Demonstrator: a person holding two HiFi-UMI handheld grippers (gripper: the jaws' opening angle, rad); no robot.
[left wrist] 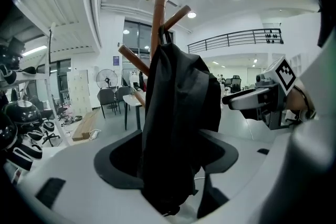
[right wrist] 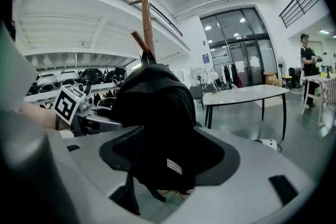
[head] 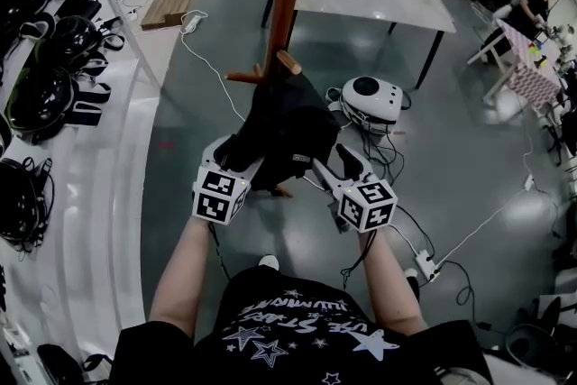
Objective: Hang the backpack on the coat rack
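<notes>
Two hand-held grippers, left (head: 227,160) and right (head: 332,171), gape around limp black backpack (head: 288,126).

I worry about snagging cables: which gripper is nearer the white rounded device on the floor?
Right. The right gripper is on the backpack's side facing the white device; the left gripper is across the backpack, farther away.

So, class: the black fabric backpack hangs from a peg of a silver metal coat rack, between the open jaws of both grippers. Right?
No: the coat rack is brown wood, not silver metal, as the left gripper view shows. The black fabric backpack hangs from its peg, between the open jaws of the left gripper and right gripper.
</notes>
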